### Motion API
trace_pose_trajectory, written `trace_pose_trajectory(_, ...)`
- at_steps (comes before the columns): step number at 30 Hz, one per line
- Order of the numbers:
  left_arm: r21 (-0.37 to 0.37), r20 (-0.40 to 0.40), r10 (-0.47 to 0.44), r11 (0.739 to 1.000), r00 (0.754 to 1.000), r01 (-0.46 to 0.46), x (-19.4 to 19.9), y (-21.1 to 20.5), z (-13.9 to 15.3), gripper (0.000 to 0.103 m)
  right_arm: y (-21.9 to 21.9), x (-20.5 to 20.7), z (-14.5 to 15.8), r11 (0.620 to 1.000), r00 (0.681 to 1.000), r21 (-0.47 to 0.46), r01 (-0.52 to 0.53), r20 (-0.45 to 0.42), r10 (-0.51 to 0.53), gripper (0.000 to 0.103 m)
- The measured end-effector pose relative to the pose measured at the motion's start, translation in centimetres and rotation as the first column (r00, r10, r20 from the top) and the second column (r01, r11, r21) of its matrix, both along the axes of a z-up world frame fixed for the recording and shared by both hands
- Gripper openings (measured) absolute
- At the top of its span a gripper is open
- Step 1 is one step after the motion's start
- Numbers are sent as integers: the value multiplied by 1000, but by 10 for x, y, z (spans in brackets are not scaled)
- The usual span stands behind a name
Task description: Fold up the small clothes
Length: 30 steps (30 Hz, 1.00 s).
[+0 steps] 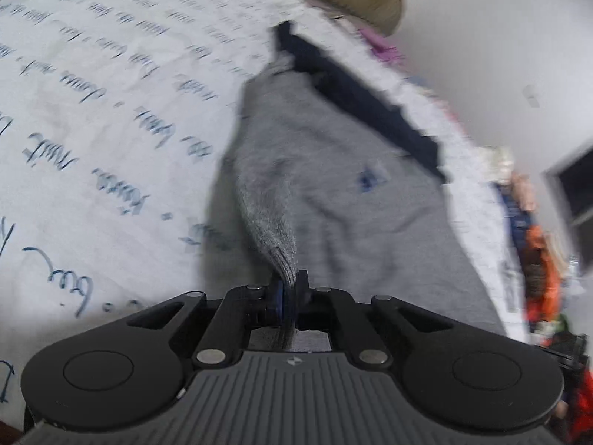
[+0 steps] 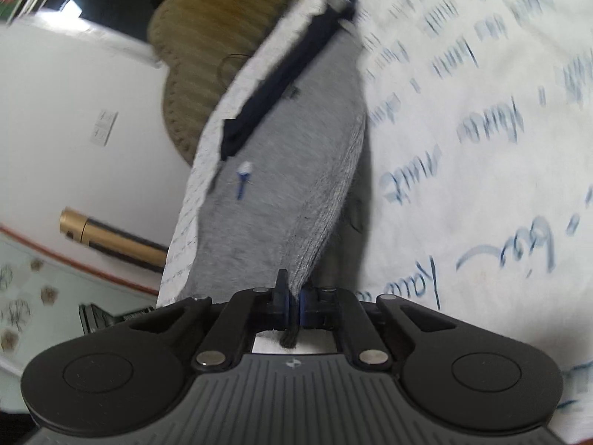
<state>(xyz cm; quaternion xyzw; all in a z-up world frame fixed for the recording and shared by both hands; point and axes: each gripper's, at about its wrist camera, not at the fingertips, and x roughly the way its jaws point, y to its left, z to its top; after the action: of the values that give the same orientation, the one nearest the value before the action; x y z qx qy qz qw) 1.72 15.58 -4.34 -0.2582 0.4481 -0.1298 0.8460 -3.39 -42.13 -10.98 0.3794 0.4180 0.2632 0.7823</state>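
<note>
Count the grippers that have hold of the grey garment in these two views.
2. The left gripper pinches a bunched edge of the grey garment; the right gripper pinches another edge, seen in its own view. Neither view shows both.

The small garment [image 1: 333,185] is heather grey with a dark navy band [image 1: 355,89] and a small blue mark. The bed sheet [image 1: 92,111] is white with blue handwriting print.

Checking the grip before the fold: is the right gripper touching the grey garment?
Touching. In the right wrist view the right gripper is shut on an edge of the grey garment, the fabric pinched between its blue pads.
</note>
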Motion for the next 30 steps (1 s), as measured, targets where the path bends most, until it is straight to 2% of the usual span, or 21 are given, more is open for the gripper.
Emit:
trace_pose_trajectory(2, 25, 14, -12, 1000, 1000, 11, -5, -2, 9, 4, -12, -4, 17, 999, 999, -45, -17, 29, 18, 4)
trace_pose_trajectory(4, 70, -10, -21, 997, 1000, 21, -6, -3, 1, 4, -23, -6, 22, 994, 1000, -112, -16, 21, 19, 4)
trace_pose_trajectory(7, 91, -103, 7, 996, 995, 2, -4, 1, -31, 5, -32, -6, 1, 986, 999, -169, -2, -51, -6, 4)
trace_pose_trajectory(8, 83, -95, 10, 997, 995, -2, -6, 2, -35, 6, -33, -6, -11, 984, 997, -176, 7, -78, -21, 4)
trace_pose_trajectory(10, 83, -81, 4, 997, 997, 3, -8, 3, -32, 7, -33, -9, -28, 989, 993, -142, 45, -99, -59, 4)
trace_pose_trajectory(13, 112, -61, -28, 993, 998, 34, -8, 1, -23, 20, -40, -17, -26, 993, 992, -74, 87, -85, -93, 9)
trace_pose_trajectory(14, 116, -54, -27, 993, 998, 33, -8, 1, -22, 27, -44, -18, -23, 993, 992, -65, 93, -73, -98, 16)
trace_pose_trajectory(15, 103, -54, -26, 994, 998, 32, -7, 2, -23, 31, -49, -19, -21, 993, 992, -52, 108, -65, -111, 34)
trace_pose_trajectory(16, 86, -55, -22, 996, 998, 27, -7, 1, -24, 37, -55, -18, -21, 992, 990, -31, 126, -66, -128, 45)
trace_pose_trajectory(17, 72, -59, -17, 997, 998, 21, -6, 0, -26, 41, -59, -16, -22, 991, 989, -4, 133, -69, -133, 64)
trace_pose_trajectory(18, 60, -60, -17, 998, 998, 21, -7, -2, -28, 43, -63, -15, -24, 991, 989, 27, 132, -70, -130, 67)
trace_pose_trajectory(20, 43, -51, -20, 999, 999, 22, -7, -7, -29, 56, -66, -10, -30, 989, 989, 75, 126, -91, -119, 68)
trace_pose_trajectory(22, 32, -39, -23, 999, 999, 24, -6, -11, -29, 60, -60, -1, -36, 986, 990, 122, 113, -101, -101, 68)
trace_pose_trajectory(29, -4, -41, -5, 1000, 999, 5, 3, -12, -33, 60, -26, 22, -39, 984, 995, 177, 15, -97, 2, 66)
trace_pose_trajectory(30, -3, -40, -4, 1000, 999, 4, 3, -12, -32, 60, -22, 22, -38, 985, 995, 171, -4, -95, 20, 62)
